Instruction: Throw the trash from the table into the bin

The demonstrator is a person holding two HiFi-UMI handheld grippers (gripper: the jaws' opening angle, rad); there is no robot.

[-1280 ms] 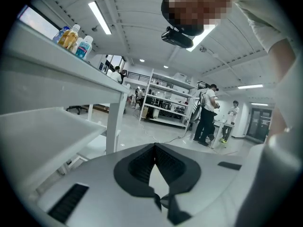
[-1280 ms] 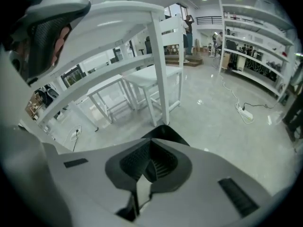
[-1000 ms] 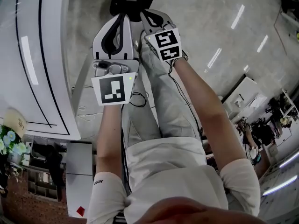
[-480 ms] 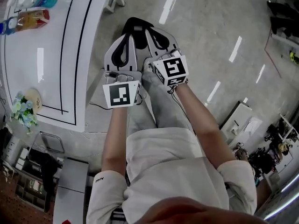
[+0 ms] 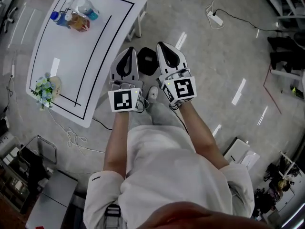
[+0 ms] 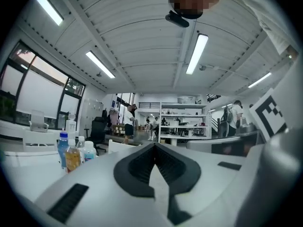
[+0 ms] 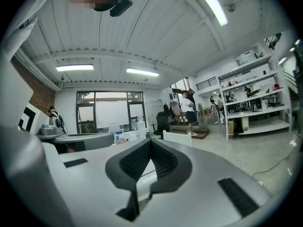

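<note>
A white table [image 5: 62, 66] with a black outline stands at the left of the head view. On its far corner is a cluster of plastic bottles [image 5: 76, 15], which also shows as bottles [image 6: 71, 152] at the left of the left gripper view and far off as bottles [image 7: 120, 136] in the right gripper view. My left gripper [image 5: 126, 50] and right gripper [image 5: 161, 45] are held level side by side in front of me, to the right of the table and apart from it. Both are shut with nothing in them. A black round thing [image 5: 147, 61], possibly the bin, sits on the floor between them.
A small bunch of flowers [image 5: 45, 89] lies on the table's near end. A power strip with its cable [image 5: 214, 17] lies on the grey floor at the back. Loose cable [image 5: 71, 137] trails by the table's near corner. Shelves [image 6: 182, 124] and people stand far off.
Both grippers have come up and levelled out, side by side. The head view has swung from my legs and the floor to take in the whole table and its bottles. The jaws stayed shut.
</note>
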